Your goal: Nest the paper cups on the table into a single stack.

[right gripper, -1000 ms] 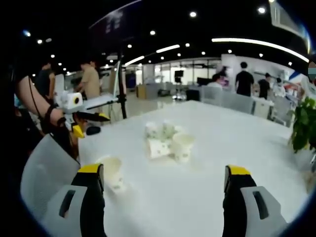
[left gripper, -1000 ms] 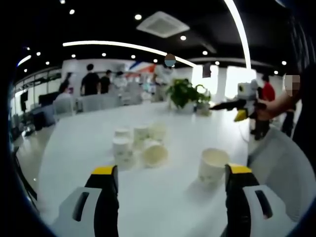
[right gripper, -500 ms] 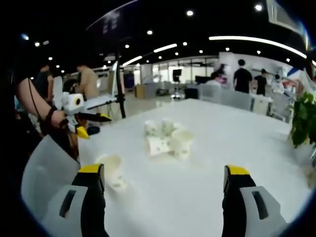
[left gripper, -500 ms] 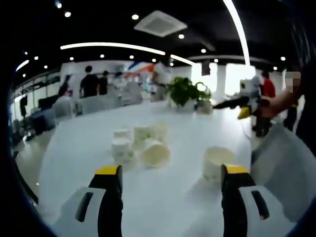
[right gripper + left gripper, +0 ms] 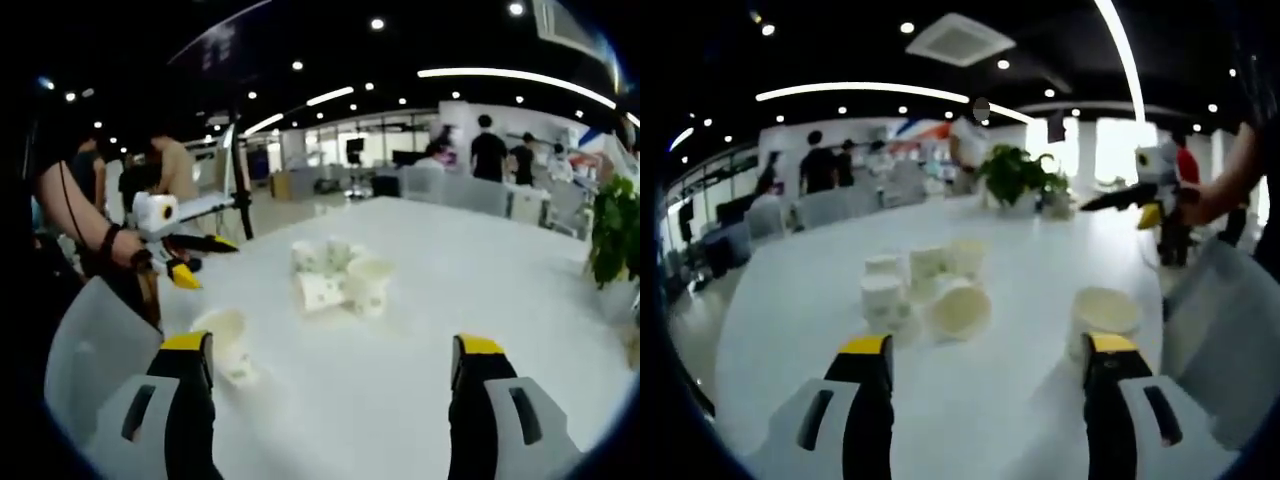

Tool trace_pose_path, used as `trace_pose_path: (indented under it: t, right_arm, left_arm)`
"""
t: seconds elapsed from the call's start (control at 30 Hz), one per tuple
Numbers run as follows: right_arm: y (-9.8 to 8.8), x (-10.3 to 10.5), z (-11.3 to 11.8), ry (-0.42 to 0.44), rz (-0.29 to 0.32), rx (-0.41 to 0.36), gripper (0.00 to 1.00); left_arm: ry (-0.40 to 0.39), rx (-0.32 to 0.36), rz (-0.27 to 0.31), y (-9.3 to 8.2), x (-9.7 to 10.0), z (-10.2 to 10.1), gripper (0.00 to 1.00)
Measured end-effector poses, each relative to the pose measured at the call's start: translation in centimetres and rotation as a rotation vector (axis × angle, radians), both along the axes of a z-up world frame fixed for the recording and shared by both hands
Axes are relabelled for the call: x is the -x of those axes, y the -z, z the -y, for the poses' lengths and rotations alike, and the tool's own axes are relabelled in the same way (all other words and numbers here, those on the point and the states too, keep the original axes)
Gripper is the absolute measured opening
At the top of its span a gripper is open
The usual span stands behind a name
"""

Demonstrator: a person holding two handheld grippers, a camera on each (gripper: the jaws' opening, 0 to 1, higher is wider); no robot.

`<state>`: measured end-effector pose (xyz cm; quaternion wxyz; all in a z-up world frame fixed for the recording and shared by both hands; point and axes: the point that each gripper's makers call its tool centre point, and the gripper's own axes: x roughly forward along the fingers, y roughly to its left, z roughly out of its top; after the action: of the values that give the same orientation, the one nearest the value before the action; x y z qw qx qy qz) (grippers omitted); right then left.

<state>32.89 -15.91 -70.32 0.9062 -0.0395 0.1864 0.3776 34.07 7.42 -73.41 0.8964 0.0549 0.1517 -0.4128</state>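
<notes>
- The cups sit on the white table (image 5: 790, 290) in two places: a cluster (image 5: 925, 290) near the middle and one lone cup (image 5: 1100, 318) nearer the person's side.
- Change: in the left gripper view the cluster and the lone cup appear slightly larger and lower than one second ago. The whole view has shifted, so the camera has moved closer; the cups themselves have not moved.
- Change: in the right gripper view the left gripper (image 5: 190, 262) reaches further in over the table edge than before.
- Meaning for the task: this is judged an approach phase. No cup is nested yet by either tool; the stack is not started.
- Count, cluster: about five cups. Three or four stand with the base up; one lies on its side (image 5: 960, 308) with the mouth toward the camera. Blur prevents a firm count.
- Count, lone cup: one, standing mouth up, just beyond the left gripper's right jaw.
- Left gripper (image 5: 985, 350): jaws spread wide, nothing between them.
- Right gripper (image 5: 335, 350): jaws spread wide, nothing between them. The lone cup (image 5: 228, 345) lies just beyond its left jaw.
- Surroundings: one potted plant (image 5: 1015, 175) at the far table edge; several people (image 5: 820, 165) stand in the background.
</notes>
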Motion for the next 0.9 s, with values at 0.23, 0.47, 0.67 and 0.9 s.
trace_pose_path:
  t: [0.23, 0.47, 0.67, 0.9]
  right_arm:
    - [0.3, 0.3, -0.2, 0.000, -0.006, -0.007, 0.96]
    - [1.2, 0.6, -0.2, 0.011, -0.018, -0.022, 0.95]
    - [1.1, 0.8, -0.1, 0.018, -0.025, -0.028, 0.95]
    - [1.1, 0.9, 0.1, 0.034, -0.032, -0.042, 0.94]
  left_arm:
    - [0.019, -0.035, -0.013, 1.1, -0.5, 0.6, 0.69]
    - [0.043, -0.055, 0.006, 1.7, -1.5, 1.2, 0.62]
    - [0.035, -0.061, -0.003, 2.3, -2.7, 1.3, 0.62]
    - [0.042, -0.063, -0.007, 2.9, -4.0, 2.2, 0.60]
